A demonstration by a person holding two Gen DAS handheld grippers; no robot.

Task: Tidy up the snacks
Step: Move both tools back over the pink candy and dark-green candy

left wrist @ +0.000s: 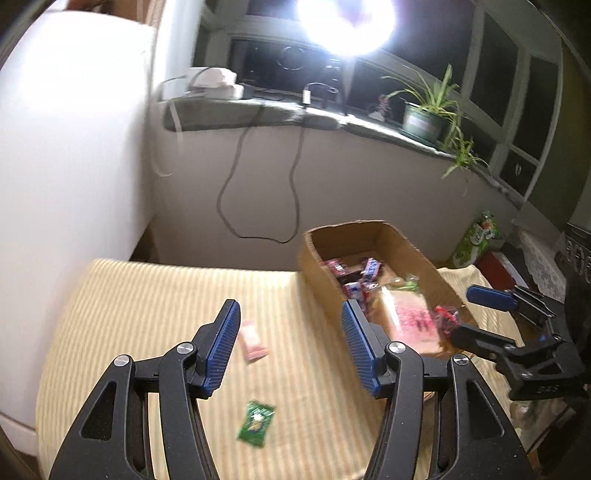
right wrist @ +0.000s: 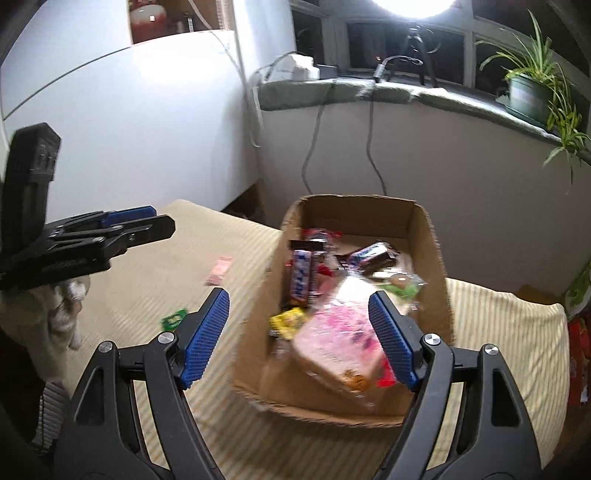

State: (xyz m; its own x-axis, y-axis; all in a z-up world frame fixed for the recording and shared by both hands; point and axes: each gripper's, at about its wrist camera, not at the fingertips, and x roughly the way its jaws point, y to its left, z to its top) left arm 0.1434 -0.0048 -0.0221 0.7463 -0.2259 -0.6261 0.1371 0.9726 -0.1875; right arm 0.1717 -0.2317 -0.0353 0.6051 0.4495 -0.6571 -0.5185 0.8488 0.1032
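A: What are the two grippers doing?

B: The left gripper is hanging over the striped yellow cloth with its jaws standing apart and nothing between them. The right gripper is hovering at the near left corner of the cardboard box, jaws also wide apart, gripping nothing.

A: And where are the snacks lying?

B: Most are sitting inside the box: a big pink packet at the near end, a yellow one just beside it, and blue-and-white bars further back. Two are lying loose on the cloth, left of the box: a small pink packet and a green packet nearer the camera.

A: Anything behind?

B: A potted plant is standing on the windowsill, with cables hanging down the wall beneath a glaring lamp.
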